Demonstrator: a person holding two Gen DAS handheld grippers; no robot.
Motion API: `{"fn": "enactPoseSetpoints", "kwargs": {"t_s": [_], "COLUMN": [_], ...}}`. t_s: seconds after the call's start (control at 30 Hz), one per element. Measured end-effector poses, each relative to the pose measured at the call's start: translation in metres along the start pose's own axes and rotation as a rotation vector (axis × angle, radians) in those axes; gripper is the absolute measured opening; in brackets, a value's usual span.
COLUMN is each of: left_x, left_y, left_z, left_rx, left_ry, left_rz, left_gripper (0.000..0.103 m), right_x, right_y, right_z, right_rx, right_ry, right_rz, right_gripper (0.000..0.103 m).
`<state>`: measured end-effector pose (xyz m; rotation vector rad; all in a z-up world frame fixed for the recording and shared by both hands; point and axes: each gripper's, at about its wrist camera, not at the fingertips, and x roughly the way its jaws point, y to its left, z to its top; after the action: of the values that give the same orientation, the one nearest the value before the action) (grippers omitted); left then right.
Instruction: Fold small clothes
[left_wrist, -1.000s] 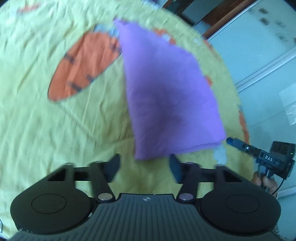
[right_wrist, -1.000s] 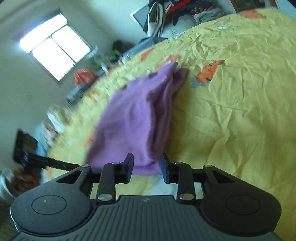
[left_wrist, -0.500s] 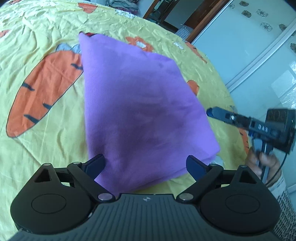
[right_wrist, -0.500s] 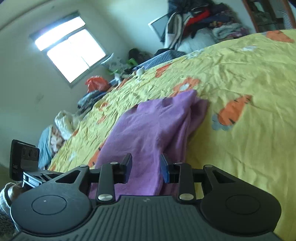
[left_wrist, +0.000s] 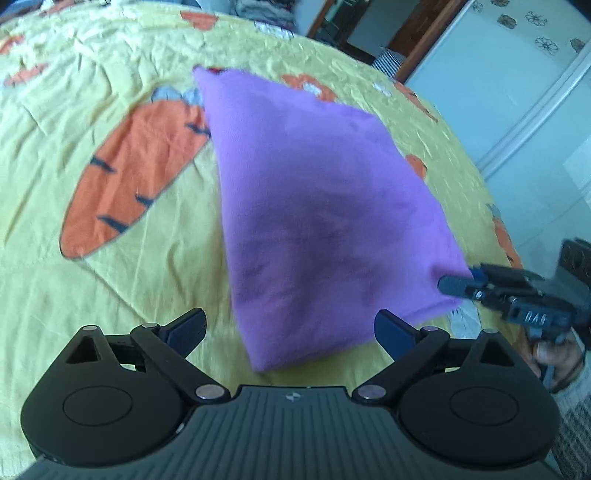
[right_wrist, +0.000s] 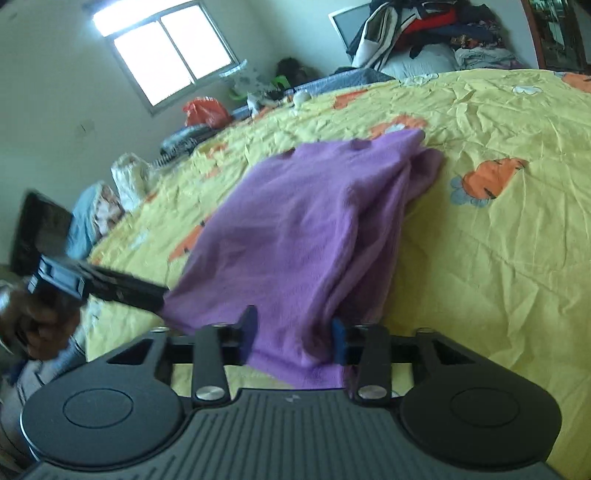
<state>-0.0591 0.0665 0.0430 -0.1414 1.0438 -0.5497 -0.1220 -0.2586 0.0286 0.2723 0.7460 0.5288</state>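
A folded purple garment (left_wrist: 314, 206) (right_wrist: 295, 221) lies on the yellow carrot-print bed sheet (left_wrist: 33, 229). My left gripper (left_wrist: 290, 321) hovers over its near corner, jaws wide and still opening, pads clear of the cloth. It also shows in the right wrist view as the left gripper (right_wrist: 155, 295), tips at the garment's left edge. My right gripper (right_wrist: 293, 325) is closing with the garment's near edge bunched between its fingers. From the left wrist view the right gripper (left_wrist: 456, 284) pinches the garment's right corner.
The yellow sheet (right_wrist: 498, 277) spreads wide to the right of the garment. A heap of clothes (right_wrist: 424, 33) sits past the bed's far end, under a window (right_wrist: 166, 48). A hand (left_wrist: 554, 350) holds the right gripper beside a pale wardrobe door (left_wrist: 517, 92).
The left jaws have spread wide and let the garment's near edge go. The right gripper has rolled and moved in, and the garment's edge now sits between its fingers.
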Motion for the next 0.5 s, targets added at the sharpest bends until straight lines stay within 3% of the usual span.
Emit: {"fn": "enactPoseSetpoints", "kwargs": {"t_s": [0.23, 0.43, 0.5], "left_x": [0.01, 0.019, 0.019], "left_y": [-0.012, -0.013, -0.013], "left_z": [-0.001, -0.006, -0.006], "left_rx": [-0.01, -0.009, -0.013], "left_ry": [0.006, 0.03, 0.034], "left_rz": [-0.001, 0.011, 0.013], "left_gripper": [0.099, 0.1, 0.1], "right_x": [-0.004, -0.001, 0.007], "right_y": [0.024, 0.023, 0.023], "right_z": [0.006, 0.026, 0.032], "right_rx": [-0.112, -0.146, -0.16], "right_ry": [-0.01, -0.046, -0.041], "right_rz": [-0.236, -0.257, -0.253], "right_gripper": [0.029, 0.03, 0.035]}}
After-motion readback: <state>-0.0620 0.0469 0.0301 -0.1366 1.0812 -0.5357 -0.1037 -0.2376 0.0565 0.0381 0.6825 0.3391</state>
